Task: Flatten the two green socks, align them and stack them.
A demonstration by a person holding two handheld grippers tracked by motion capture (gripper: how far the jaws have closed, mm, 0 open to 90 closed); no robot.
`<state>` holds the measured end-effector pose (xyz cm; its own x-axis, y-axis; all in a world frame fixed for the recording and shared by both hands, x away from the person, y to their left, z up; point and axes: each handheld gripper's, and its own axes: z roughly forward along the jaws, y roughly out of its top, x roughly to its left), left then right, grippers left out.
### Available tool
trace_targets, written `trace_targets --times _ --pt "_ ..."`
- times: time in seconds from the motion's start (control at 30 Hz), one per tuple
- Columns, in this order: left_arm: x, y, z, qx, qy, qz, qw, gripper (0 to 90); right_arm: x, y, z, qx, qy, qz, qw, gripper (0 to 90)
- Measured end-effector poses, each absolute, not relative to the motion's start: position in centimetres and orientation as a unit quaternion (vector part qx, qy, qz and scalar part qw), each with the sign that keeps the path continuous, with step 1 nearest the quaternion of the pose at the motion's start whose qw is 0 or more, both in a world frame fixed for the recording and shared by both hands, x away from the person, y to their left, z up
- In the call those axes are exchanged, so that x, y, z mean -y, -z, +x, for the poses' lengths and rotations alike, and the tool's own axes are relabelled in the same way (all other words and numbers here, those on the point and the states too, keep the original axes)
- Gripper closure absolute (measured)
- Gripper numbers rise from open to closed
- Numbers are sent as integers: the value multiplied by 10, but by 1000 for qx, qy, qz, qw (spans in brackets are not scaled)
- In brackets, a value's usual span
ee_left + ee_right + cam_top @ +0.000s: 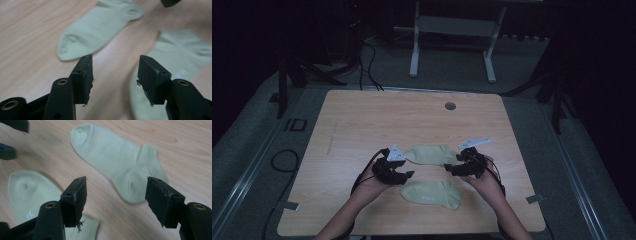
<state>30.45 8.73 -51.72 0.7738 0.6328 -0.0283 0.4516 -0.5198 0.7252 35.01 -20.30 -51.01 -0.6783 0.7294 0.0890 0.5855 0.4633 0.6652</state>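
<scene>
The left gripper (408, 174) stands released, its jaws apart with nothing between them and only bare table (362, 120) showing in the gap; the right gripper (448, 169) is likewise released and empty, its pads clear of any cloth. The far sock (432, 154) lies flat between the two grippers, at about 1 o'clock of the left one and 10 o'clock of the right. The near sock (432, 194) lies flat toward 6 o'clock of the far sock, just apart from it.
</scene>
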Motion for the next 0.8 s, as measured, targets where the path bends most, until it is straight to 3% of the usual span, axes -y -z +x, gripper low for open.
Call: trace_targets --times 0.3,0.63,0.8 --pt "-86 530 276 -305 -99 873 367 456 220 521 313 -852 -337 394 70 439" --pt "-83 552 272 -312 -105 891 314 499 225 539 285 -864 -316 383 83 535" --pt "-82 553 275 -314 -95 889 320 578 219 547 281 -875 -287 378 98 544"
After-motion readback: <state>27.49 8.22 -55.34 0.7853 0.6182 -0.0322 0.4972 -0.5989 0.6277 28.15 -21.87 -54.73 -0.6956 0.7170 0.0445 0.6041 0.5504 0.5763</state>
